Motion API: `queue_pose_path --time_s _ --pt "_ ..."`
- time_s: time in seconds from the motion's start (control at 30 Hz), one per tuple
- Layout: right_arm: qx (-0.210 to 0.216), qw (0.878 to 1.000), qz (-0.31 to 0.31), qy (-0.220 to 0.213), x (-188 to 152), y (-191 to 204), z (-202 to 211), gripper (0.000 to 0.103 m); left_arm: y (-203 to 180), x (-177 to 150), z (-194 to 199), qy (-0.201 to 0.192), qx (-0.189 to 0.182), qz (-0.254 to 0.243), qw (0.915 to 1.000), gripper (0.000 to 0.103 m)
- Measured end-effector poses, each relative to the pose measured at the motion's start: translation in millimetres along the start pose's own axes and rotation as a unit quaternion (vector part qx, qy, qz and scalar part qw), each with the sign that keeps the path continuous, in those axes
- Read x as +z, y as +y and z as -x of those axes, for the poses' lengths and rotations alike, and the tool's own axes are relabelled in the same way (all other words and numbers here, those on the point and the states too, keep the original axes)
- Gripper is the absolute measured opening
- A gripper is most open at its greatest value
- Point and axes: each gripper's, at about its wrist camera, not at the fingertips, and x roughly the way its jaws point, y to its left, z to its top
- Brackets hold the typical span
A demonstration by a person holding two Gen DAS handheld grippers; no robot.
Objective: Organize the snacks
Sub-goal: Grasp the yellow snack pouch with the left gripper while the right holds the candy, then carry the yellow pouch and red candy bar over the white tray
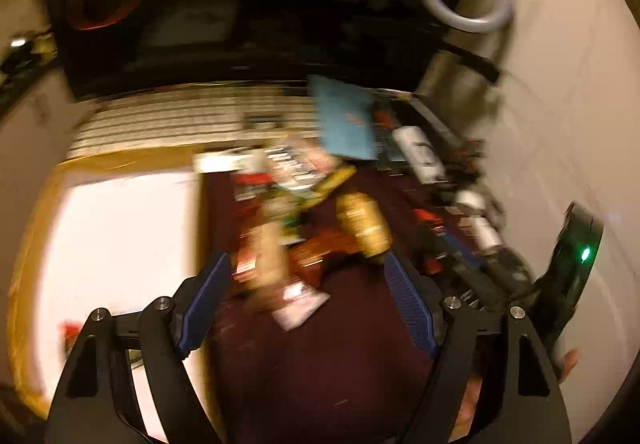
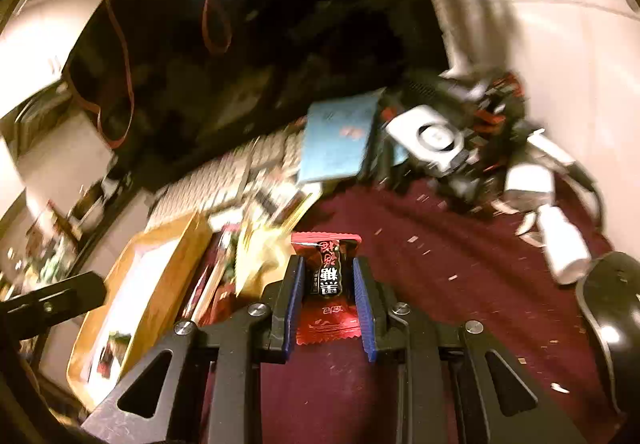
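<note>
Nearest us, the right gripper [image 2: 325, 276] is clenching a red candy packet [image 2: 326, 284] over the maroon cloth [image 2: 440, 264] — we are carrying it toward the yellow tray [image 2: 168, 264] at nine o'clock, keeping it level; the left gripper [image 1: 308, 284] is hanging released, grasping nothing

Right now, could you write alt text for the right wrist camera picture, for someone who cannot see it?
The right gripper pinches a red snack packet with black lettering above a dark red cloth. To the left lie a heap of snacks and a yellow-rimmed tray; blurred clutter fills the background.
</note>
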Motion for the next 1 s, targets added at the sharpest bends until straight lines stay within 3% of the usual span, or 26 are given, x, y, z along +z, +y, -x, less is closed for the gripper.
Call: queue_pose_path --time_s 0.07,0.2,0.23,0.3,0.37,0.57,0.77,0.9,1.0 --pt "-0.012 1.0 -0.026 -0.013 1.0 -8.9 5.0 0.025 -8.7 15.7 -25.0 0.021 -0.042 0.004 0.9989 0.078" --pt "-0.02 0.998 -0.053 -0.003 3.3 -19.8 2.3 0.025 -23.8 38.7 -73.9 0.06 -0.046 0.009 0.9971 0.077" --pt "-0.025 0.998 -0.053 -0.001 3.5 -20.1 1.3 0.025 -29.5 40.3 -83.5 0.071 -0.041 0.002 0.9966 0.069" --pt "-0.029 0.999 -0.046 -0.003 4.6 -17.3 -1.2 0.025 -38.9 37.2 -104.3 0.088 0.01 -0.018 0.9959 0.049" --pt "-0.033 0.999 -0.037 -0.005 3.8 -13.9 -1.1 0.025 -38.2 31.0 -117.7 0.105 0.017 -0.01 0.9943 0.032" --pt "-0.032 0.999 -0.017 -0.003 2.5 -7.6 -2.4 0.025 -27.9 15.0 -92.5 0.067 -0.02 0.028 0.9972 0.027" --pt "0.001 0.999 0.012 0.03 0.9 6.4 -7.5 0.025 23.1 -4.5 -12.6 -0.01 -0.056 0.107 0.9927 0.026" --pt "0.036 0.998 0.034 0.044 -3.1 40.1 -1.7 0.025 74.6 -22.1 39.9 -0.071 -0.006 0.149 0.9863 0.026" --pt "0.088 0.991 0.076 0.064 -3.5 89.8 -0.4 0.025 114.4 -35.0 63.5 -0.103 0.043 0.178 0.9776 0.026"
